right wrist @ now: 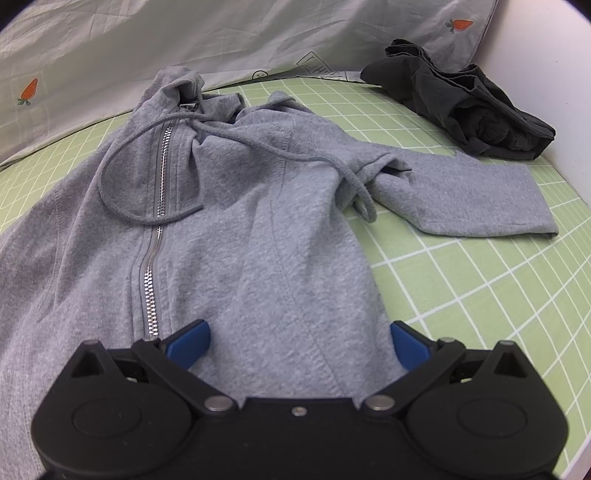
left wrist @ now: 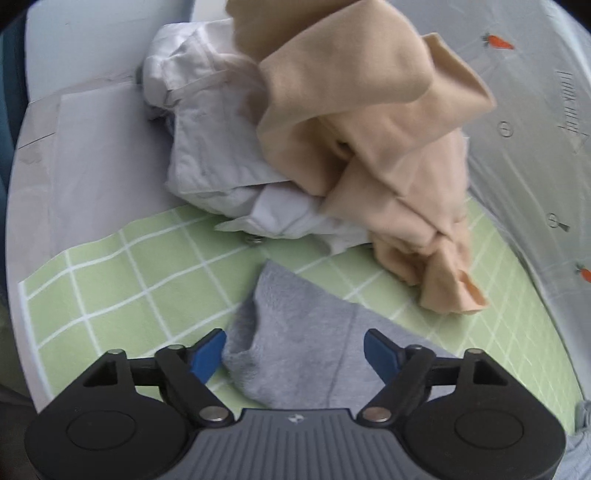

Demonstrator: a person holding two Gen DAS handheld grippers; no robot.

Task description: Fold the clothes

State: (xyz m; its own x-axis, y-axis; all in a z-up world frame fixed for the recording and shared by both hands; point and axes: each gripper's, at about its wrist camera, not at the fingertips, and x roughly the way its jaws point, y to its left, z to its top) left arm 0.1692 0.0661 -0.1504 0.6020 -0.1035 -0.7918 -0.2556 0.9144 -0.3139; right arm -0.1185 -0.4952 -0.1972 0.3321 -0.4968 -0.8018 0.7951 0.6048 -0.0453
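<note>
A green checked sheet (right wrist: pixel 480 280) covers the bed, and a pale grey cover printed with small orange carrots (right wrist: pixel 221 33) rises along its far edge.

One grey zip-up hoodie (right wrist: pixel 236 229) lies spread front-up on the sheet, its zipper closed, its hood bunched at the far end and one sleeve stretched out to the right. Its drawstring loops loosely across the chest. The right hand-held gripper (right wrist: pixel 299 343) hangs over the near part of the hoodie with its blue fingers (right wrist: pixel 188 341) spread wide, one on each side of the right front panel; the cloth lies flat between them and neither pad presses on it, so it holds nothing.

In the left wrist view a corner of the same grey fleece (left wrist: pixel 295 343) reaches up between the fingers of the left hand-held gripper (left wrist: pixel 295 352). Its blue pads (left wrist: pixel 208 352) stand well apart and clear of the cloth, so this one grips nothing either.

Beyond that corner sits a heap of two garments: one beige garment (left wrist: pixel 373 147) crumpled on top and to the right, and one white shirt (left wrist: pixel 221 147) under and left of it.

One dark grey garment (right wrist: pixel 465 107) lies crumpled at the far right of the bed, well apart from the hoodie's sleeve.
</note>
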